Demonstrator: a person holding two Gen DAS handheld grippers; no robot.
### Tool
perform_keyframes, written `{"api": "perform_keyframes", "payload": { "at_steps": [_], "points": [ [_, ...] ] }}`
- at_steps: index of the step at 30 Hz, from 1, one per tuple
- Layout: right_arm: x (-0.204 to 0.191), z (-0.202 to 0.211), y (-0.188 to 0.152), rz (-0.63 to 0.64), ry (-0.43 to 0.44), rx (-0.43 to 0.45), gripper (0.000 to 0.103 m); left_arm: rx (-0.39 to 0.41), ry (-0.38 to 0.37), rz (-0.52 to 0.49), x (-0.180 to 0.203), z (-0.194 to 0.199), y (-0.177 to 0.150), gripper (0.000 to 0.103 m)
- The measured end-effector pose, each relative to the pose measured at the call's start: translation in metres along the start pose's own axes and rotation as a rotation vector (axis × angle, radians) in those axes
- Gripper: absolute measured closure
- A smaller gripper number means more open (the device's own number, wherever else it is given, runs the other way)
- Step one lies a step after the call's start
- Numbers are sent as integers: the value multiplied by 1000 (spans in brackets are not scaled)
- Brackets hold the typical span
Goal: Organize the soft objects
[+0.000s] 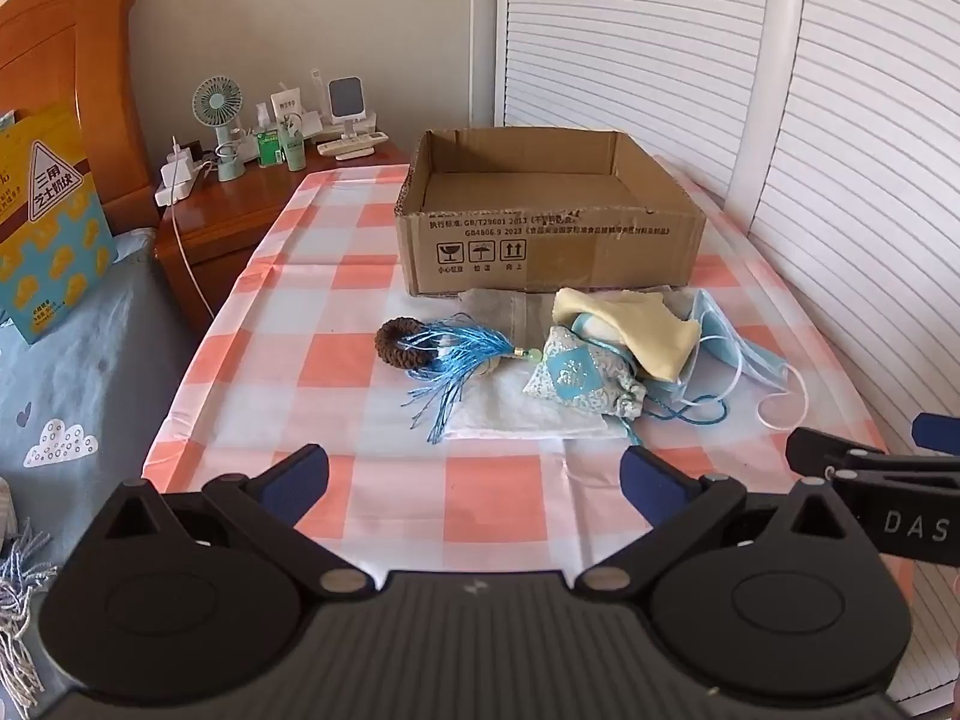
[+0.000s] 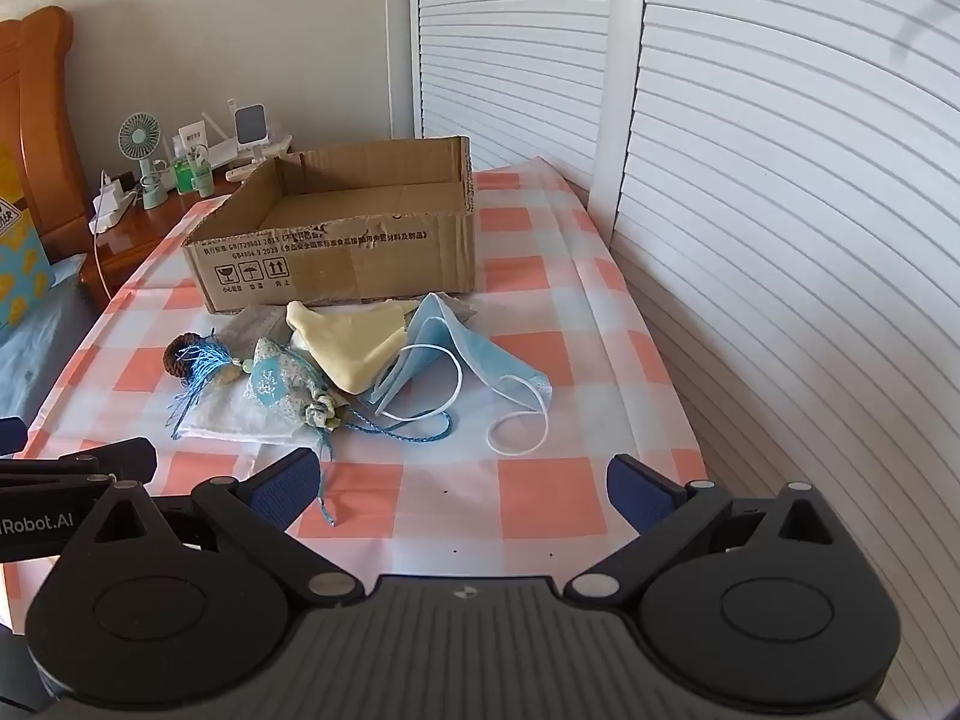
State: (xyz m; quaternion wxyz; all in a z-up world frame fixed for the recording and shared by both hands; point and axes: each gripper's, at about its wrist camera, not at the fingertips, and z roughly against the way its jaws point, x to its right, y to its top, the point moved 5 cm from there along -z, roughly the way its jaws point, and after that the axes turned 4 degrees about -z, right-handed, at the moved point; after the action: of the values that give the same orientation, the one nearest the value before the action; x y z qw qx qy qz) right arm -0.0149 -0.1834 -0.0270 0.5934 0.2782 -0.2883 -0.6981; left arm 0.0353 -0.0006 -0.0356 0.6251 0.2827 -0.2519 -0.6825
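A: The left gripper (image 1: 474,480) is hanging over the near end of the bench (image 1: 372,516) with its jaws standing wide apart and nothing between them. Ahead of it the soft things are lying in a loose heap: a brown knitted ring (image 1: 401,343) with a blue tassel (image 1: 459,354), a patterned sachet (image 1: 579,381), a cream cloth (image 1: 630,327) and blue face masks (image 1: 735,339), all just in front of the cardboard box (image 1: 549,243), which is showing an empty floor.

B: So nothing is being carried yet?

A: Nothing. It looks like the opening step, with the first pick not yet made. The next move is probably calling for a dip onto one item, the ring being the nearest to this side and lying freest.

B: And the other view?

A: The right gripper (image 2: 462,489) is also gaping fully, holding nothing, and pointing down at the same heap. The face masks (image 2: 474,348) are lying closest to it, their ear loops (image 2: 519,432) trailing over the checked cloth.

B: Any room to work?

A: Open bench is lying between the gripper and the heap. The slatted doors (image 2: 780,240) are crowding the right edge, and the box wall has to be cleared on the way in. The sachet's cord (image 2: 414,429) is lying among the loops, so a lift could drag a neighbour.
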Motion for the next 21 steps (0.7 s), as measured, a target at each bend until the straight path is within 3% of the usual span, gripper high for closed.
{"api": "perform_keyframes", "payload": {
  "at_steps": [6,10,21],
  "points": [
    [0,1,0,-2,5,-3,0,-13,22,-23,11,-6,4,0],
    [-2,0,-1,1,8,-6,0,4,-16,7,0,-2,2,0],
    [0,1,0,-5,5,-1,0,20,-14,9,1,2,0,0]
  ]
}}
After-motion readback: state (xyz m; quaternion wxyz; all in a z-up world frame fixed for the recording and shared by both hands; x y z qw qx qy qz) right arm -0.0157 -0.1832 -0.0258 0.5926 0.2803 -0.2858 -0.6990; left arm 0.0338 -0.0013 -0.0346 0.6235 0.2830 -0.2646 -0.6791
